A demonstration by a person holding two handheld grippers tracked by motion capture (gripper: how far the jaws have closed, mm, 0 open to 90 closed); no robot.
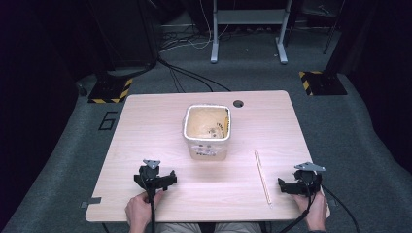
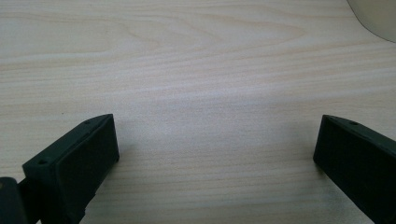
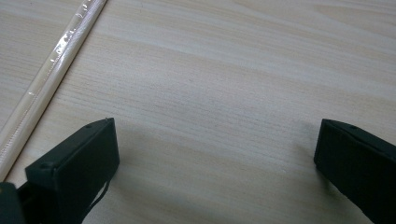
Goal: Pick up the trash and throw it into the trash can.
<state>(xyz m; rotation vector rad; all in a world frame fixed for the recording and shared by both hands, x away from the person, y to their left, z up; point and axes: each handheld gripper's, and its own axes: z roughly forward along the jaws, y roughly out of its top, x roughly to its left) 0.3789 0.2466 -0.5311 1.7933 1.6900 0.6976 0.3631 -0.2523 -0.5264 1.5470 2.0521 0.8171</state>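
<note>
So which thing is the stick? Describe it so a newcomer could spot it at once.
On the pale wooden table, look right of the white tub, toward the right gripper. The stick lies flat there, just left of that gripper. It is long, thin and pale, in a clear wrapper, unlike the boxy tub.

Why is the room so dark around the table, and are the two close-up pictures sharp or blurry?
High view: light falls on the table and the white tub; the floor beyond fades to near black. Left gripper view: wood grain sharp, soft shadows under the open left gripper. Right gripper view: glare glints on the wrapped stick; the right gripper looks slightly soft.
</note>
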